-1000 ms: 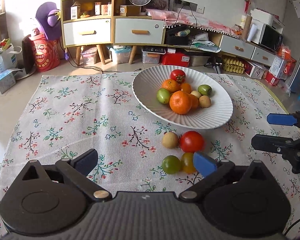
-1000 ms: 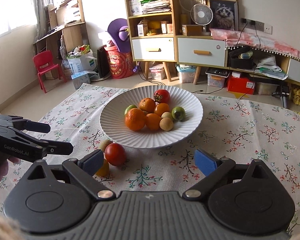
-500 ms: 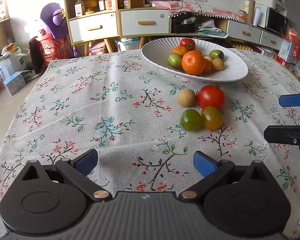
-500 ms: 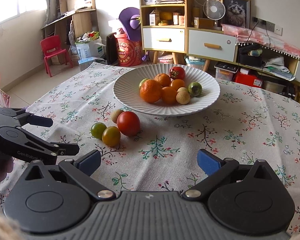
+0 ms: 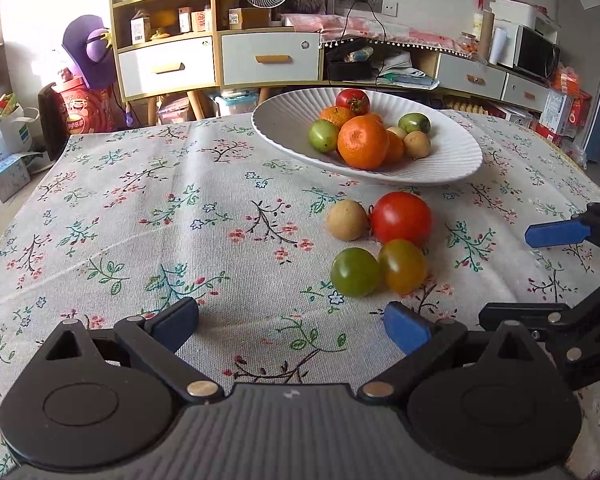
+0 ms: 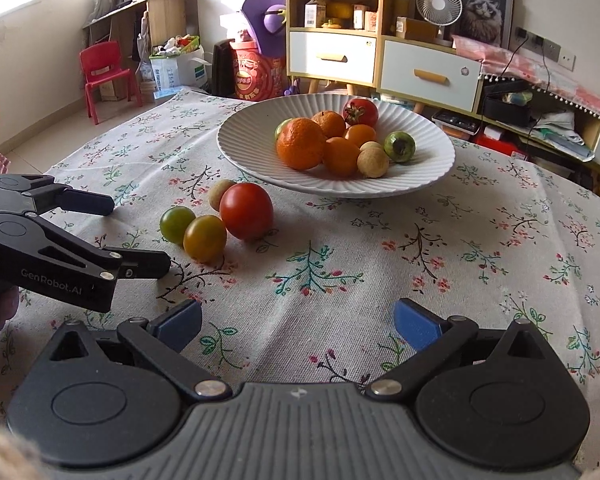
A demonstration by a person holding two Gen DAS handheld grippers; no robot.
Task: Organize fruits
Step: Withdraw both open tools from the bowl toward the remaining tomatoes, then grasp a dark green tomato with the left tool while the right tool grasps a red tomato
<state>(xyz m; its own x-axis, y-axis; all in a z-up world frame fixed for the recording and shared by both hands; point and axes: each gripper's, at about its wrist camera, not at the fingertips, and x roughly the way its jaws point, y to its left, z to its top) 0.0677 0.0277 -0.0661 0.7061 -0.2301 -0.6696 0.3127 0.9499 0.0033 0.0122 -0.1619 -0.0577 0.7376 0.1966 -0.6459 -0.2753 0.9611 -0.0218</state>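
Observation:
A white ribbed bowl holds oranges, tomatoes and small round fruits. In front of it on the floral cloth lie a red tomato, a tan fruit, a green tomato and a yellow-orange tomato. My left gripper is open and empty, low over the cloth just left of these fruits. My right gripper is open and empty, to their right.
The table's far edge lies just behind the bowl. Beyond it stand a shelf unit with drawers, a fan, a red child's chair and floor clutter.
Both grippers have come down lower and closer to the loose fruits on the cloth. The fruits and the bowl have not moved. Both grippers stay open.

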